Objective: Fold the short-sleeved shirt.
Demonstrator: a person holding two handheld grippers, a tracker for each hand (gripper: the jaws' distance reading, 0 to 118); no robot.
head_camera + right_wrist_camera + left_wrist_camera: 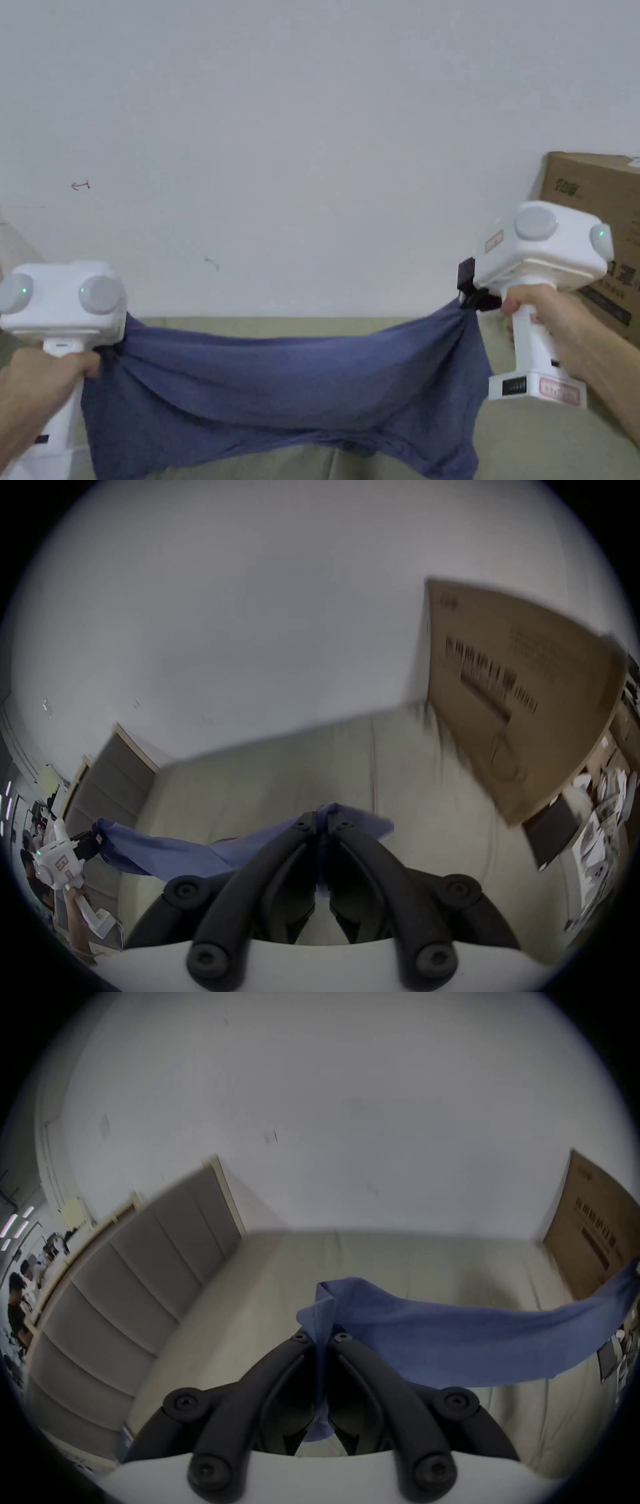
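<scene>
- Two grippers hold one blue shirt (294,381) up in the air, stretched between them above a pale green sofa (550,444).
- The left gripper (321,1338) has its black jaws pressed together on a bunched corner of the shirt; in the left gripper view a narrow strip of blue cloth runs down between the jaws and a small fold sticks up past their tips.
- The right gripper (322,821) is likewise clamped on the cloth, its jaws closed with blue fabric pinched between them and a small flap lying past the tips.
- In the head view the left gripper sits at the lower left edge, held by the left hand (37,381), and the right gripper is higher at the right, held by the right hand (550,319).
- The shirt's top edge sags a little between the two grips, and the rest hangs down in loose folds, its lower edge just above or touching the sofa seat; I cannot tell which.
- A plain white wall (312,125) fills the background behind the shirt.
- A brown cardboard box (594,200) stands at the right, beside the sofa and behind the right gripper.
- In the left gripper view a grey padded panel (138,1286) rises at the sofa's left side, and people are visible far off at the left edge, too small to describe.
</scene>
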